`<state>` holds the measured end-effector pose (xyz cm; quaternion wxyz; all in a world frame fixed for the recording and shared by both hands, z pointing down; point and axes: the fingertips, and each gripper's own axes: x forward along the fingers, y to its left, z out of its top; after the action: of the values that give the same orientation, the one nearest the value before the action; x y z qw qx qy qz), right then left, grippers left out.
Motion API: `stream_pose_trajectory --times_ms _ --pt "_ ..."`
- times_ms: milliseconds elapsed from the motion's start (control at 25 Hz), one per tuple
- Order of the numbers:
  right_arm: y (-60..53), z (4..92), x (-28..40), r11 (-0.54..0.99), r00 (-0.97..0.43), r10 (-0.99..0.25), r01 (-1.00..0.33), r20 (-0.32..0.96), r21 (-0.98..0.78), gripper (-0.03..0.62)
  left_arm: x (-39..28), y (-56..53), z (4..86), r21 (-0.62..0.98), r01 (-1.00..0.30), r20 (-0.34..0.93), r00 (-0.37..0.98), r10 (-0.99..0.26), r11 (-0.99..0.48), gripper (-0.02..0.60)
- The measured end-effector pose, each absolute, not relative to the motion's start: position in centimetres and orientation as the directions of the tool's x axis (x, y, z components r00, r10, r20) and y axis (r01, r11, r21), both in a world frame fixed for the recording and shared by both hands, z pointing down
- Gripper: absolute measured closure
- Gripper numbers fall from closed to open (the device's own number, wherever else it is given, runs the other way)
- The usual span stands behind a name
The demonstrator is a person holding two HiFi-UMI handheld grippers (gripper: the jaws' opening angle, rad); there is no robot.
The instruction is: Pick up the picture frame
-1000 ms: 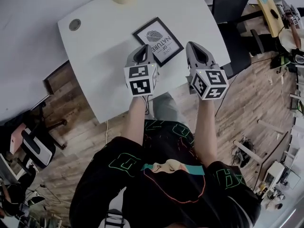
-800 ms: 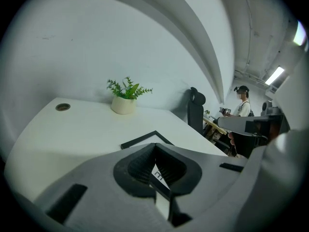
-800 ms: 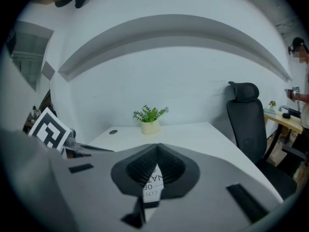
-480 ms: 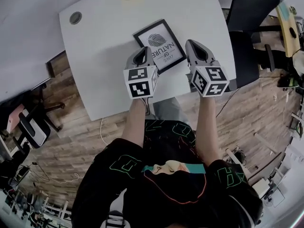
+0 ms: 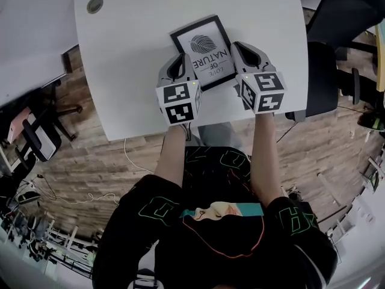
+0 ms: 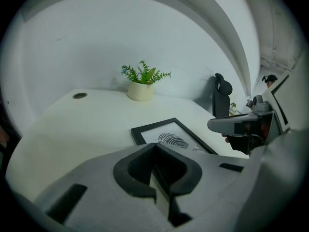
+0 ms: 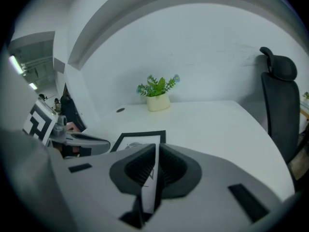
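**A:** Both grippers are over the desk now. The picture frame [image 5: 202, 50] lies flat on the white table [image 5: 120, 59], print up, right between their noses.

**B:** And the left gripper [image 5: 180, 60] sits at the frame's near-left edge, jaws pressed together, nothing in them. Over at the right edge, the right gripper [image 5: 240, 47] has just been opening its jaws. They're only a sliver apart, with the frame showing below through the slit and nothing between the pads.

**A:** Is either one touching the frame?

**B:** Hard to call from above. From the gripper views I'd say both hang slightly clear of it.

**A:** So what makes this grab work?

**B:** That slit looks too narrow to me. Open the right wider and come in low at the border, one pad over the moulding and the other nudged beneath the edge. A flat frame gives little to bite. The closed left could brace the opposite side, so it doesn't skate off toward the potted plant [image 6: 143, 82].
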<state>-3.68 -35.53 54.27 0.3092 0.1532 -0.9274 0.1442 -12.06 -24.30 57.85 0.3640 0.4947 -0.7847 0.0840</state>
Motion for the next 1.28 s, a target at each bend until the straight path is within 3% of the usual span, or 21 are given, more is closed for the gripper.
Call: stream_pose_trajectory --times_ms 80,160,360,880,1280 --pt "-35.4 55.1 -4.2 0.924 -0.758 -0.155 -0.338 0.633 -0.178 0.549 -12.1 -24.2 58.2 0.201 -0.836 0.671 -0.263 -0.694 0.511 0.574" --pt "-35.7 55.7 -4.5 0.932 -0.750 -0.135 -0.318 0.647 -0.174 0.529 -12.0 -24.3 58.3 0.184 -0.834 0.683 -0.272 -0.678 0.520 0.502" --pt "-35.7 57.2 -4.9 0.948 -0.724 -0.075 -0.265 0.686 -0.175 0.488 -11.4 -24.0 59.4 0.176 -0.811 0.722 -0.279 -0.633 0.557 0.470" --pt "-35.3 59.9 -5.4 0.958 -0.674 0.034 -0.190 0.738 -0.217 0.482 -10.8 -23.5 60.3 0.179 -0.752 0.750 -0.313 -0.582 0.634 0.465" --pt "-35.5 59.4 -5.1 0.920 -0.680 0.005 -0.284 0.733 -0.269 0.510 -11.2 -23.6 60.2 0.203 -0.721 0.744 -0.326 -0.583 0.663 0.491"
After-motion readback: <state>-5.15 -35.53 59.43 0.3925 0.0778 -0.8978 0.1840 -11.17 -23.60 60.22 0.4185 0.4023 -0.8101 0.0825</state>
